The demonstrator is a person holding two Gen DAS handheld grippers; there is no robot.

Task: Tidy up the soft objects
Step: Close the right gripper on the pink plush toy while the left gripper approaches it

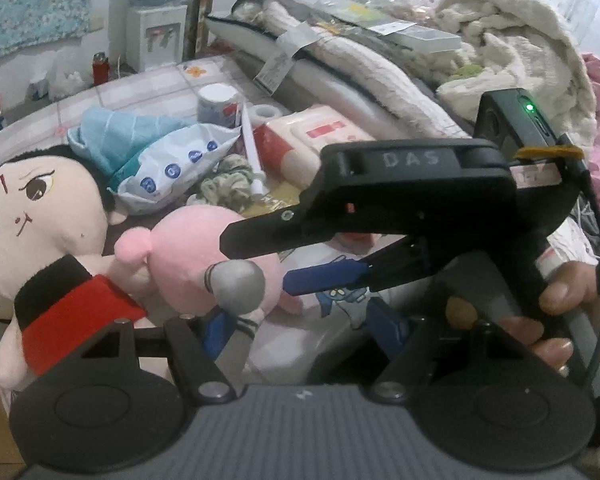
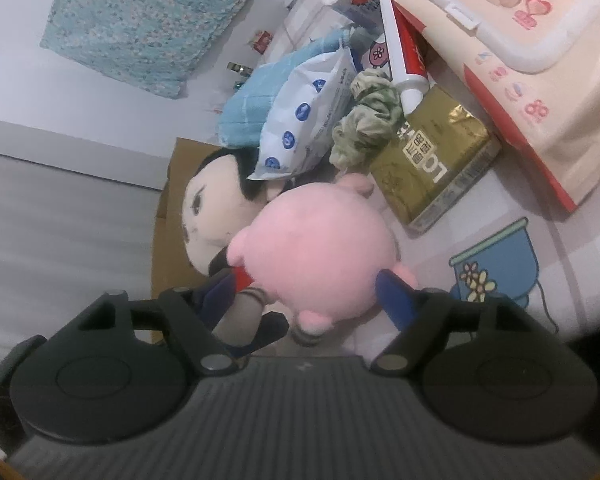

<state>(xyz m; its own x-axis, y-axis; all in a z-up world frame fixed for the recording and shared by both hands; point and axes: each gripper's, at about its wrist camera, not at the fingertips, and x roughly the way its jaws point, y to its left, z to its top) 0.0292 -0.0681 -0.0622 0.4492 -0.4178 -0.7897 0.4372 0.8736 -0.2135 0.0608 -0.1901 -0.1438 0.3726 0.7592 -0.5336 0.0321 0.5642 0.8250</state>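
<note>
Pink round plush toy [image 2: 316, 248] sits between our right gripper [image 2: 312, 292] pads, apparently clamped; our left gripper [image 1: 296, 320] gapes empty; soft fabric could squirm free.

Wet-wipes pack [image 2: 512, 40], gold box [image 2: 436, 168], toothpaste tube [image 2: 400, 52]

My views: dim, flat indoor light, soft shadows, grainy and slightly blurred throughout; fisheye bends edges, corners vignetted dark.

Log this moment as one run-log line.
step: grasping pink plush | right gripper: fingers straddle plush, contact unclear | left gripper: grey sock between fingers | doll beside plush
</note>
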